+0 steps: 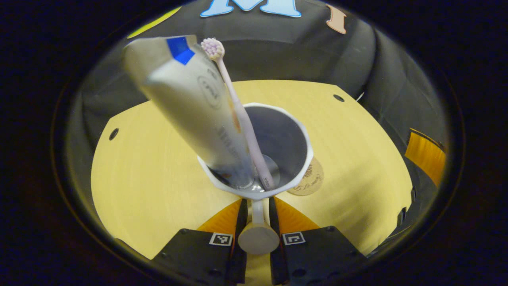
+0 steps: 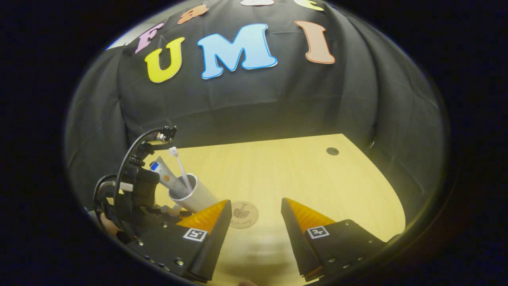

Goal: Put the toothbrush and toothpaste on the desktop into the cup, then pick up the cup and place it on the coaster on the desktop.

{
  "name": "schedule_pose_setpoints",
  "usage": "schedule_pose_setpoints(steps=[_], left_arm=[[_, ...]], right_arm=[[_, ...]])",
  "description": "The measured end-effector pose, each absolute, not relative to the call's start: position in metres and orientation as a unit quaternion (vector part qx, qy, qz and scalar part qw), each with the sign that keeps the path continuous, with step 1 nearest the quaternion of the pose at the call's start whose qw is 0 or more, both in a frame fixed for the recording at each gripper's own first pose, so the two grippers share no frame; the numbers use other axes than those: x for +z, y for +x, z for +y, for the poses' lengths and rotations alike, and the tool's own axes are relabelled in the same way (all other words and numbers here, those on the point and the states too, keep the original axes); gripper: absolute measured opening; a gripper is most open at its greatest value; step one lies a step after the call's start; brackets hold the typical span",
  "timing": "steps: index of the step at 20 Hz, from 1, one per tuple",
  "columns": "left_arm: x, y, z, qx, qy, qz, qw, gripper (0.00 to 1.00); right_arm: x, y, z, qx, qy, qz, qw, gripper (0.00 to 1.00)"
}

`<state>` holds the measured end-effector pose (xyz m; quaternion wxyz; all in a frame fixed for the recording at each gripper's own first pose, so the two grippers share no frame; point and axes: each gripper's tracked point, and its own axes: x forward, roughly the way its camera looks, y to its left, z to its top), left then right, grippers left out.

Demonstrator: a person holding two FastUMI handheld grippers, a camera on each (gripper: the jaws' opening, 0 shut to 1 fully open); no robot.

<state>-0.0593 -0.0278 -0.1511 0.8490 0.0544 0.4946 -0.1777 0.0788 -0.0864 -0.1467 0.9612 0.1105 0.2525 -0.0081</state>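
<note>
cup (image 1: 274, 159): centre of left gripper view, white, tilted, carried above the desktop; lower left in right gripper view
toothbrush (image 1: 238, 107): inside cup, head at upper left
toothpaste (image 1: 190, 99): inside cup, leaning to upper left
coaster (image 1: 307, 178): round, on desktop just right of the cup, partly hidden behind it; bare
left gripper (image 1: 258, 222): jaws clamped on the cup's handle
right gripper (image 2: 256, 226): jaws apart, holding nothing; coaster between them, farther off
desktop (image 1: 151, 178): yellow wood
progress: loading appears done, cup lifted; left: set cup on coaster
</note>
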Motion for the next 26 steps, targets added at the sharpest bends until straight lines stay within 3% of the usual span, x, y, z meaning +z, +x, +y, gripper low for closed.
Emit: schedule_pose_setpoints(steps=[4,5,6,8,9,13,14,15,16,17,22,25,26], left_arm=[[-0.154,-0.070,-0.081,-0.197,0.041,0.502,0.841,0.31],[-0.157,-0.072,-0.092,-0.199,0.044,0.505,0.839,0.31],[-0.160,-0.073,-0.098,-0.197,0.044,0.509,0.837,0.31],[-0.168,-0.072,-0.105,-0.191,0.044,0.514,0.835,0.31],[-0.172,-0.071,-0.107,-0.186,0.048,0.517,0.834,0.31],[-0.177,-0.075,-0.109,-0.168,0.051,0.534,0.827,0.31],[-0.176,-0.073,-0.108,-0.164,0.053,0.531,0.830,0.37],[-0.179,-0.074,-0.107,-0.157,0.055,0.533,0.830,0.31],[-0.180,-0.074,-0.106,-0.154,0.061,0.534,0.829,0.37],[-0.181,-0.074,-0.103,-0.151,0.066,0.535,0.829,0.31],[-0.180,-0.075,-0.101,-0.141,0.062,0.526,0.836,0.36],[-0.170,-0.077,-0.101,-0.136,0.033,0.510,0.849,0.47],[-0.162,-0.079,-0.104,-0.139,0.022,0.501,0.854,0.45]], right_arm=[[-0.152,0.064,-0.121,-0.022,0.115,0.257,0.959,0.76],[-0.154,0.060,-0.131,-0.027,0.118,0.260,0.958,0.71],[-0.156,0.056,-0.138,-0.030,0.121,0.262,0.957,0.76],[-0.159,0.051,-0.150,-0.033,0.128,0.266,0.955,0.71],[-0.161,0.048,-0.154,-0.035,0.130,0.267,0.954,0.76],[-0.164,0.042,-0.171,-0.036,0.136,0.271,0.952,0.76],[-0.163,0.041,-0.174,-0.036,0.138,0.271,0.952,0.76],[-0.164,0.041,-0.176,-0.036,0.140,0.271,0.952,0.76],[-0.163,0.040,-0.178,-0.034,0.142,0.271,0.952,0.76],[-0.163,0.040,-0.179,-0.033,0.141,0.270,0.952,0.76],[-0.158,0.035,-0.184,-0.024,0.122,0.264,0.956,0.76],[-0.153,0.031,-0.182,-0.012,0.116,0.260,0.959,0.76],[-0.150,0.029,-0.181,-0.008,0.113,0.257,0.960,0.76]])
